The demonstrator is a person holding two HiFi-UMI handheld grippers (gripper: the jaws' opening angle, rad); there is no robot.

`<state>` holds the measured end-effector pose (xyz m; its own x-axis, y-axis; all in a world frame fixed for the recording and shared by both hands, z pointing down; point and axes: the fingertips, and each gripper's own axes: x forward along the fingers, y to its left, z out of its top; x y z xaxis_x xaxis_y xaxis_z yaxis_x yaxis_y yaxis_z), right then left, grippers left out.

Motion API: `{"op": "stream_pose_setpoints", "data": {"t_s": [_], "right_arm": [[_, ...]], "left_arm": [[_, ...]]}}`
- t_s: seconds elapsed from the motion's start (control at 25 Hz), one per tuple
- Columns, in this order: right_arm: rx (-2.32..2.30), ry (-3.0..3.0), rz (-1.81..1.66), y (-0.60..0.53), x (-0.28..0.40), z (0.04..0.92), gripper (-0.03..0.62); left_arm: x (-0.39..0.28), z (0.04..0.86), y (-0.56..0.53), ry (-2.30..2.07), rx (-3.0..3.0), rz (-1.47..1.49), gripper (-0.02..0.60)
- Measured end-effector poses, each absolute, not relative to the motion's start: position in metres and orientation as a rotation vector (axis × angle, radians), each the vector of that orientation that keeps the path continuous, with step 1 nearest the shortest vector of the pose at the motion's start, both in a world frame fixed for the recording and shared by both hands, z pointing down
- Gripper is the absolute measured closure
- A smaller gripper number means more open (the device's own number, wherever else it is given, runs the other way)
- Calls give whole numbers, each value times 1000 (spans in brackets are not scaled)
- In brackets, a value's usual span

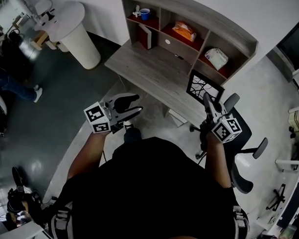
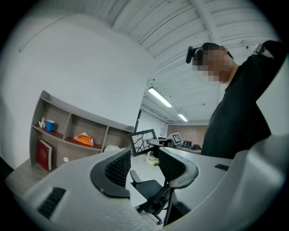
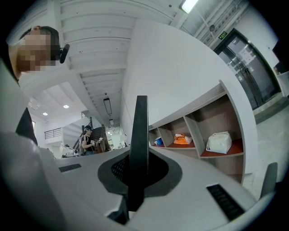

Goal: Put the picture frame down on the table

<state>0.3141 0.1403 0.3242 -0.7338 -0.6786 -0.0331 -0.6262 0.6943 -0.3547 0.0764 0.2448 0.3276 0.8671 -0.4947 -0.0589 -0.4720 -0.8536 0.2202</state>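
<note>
The right gripper (image 3: 137, 171) has its jaws clamped on the picture frame (image 3: 139, 135), which shows edge-on as a dark bar, its face hidden. In the head view the frame stands upright ahead of the jaws at the table (image 1: 152, 67) edge; contact cannot be told. The left gripper (image 2: 143, 164) gapes empty, an office chair (image 2: 151, 189) beyond.

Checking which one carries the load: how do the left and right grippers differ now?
The left gripper has jaws apart; the right gripper has them closed. The left gripper holds nothing; the right gripper clamps the upright picture frame. Both are held in front of the table.
</note>
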Motion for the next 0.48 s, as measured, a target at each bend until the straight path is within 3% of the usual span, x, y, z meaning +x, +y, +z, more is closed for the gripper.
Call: {"op": "stream_pose_setpoints", "data": {"t_s": [0.48], "right_arm": [[-1116,2736,-482,126,311,324,576]], "left_arm": [[67,336,224,-772,2823,-199,380]]}}
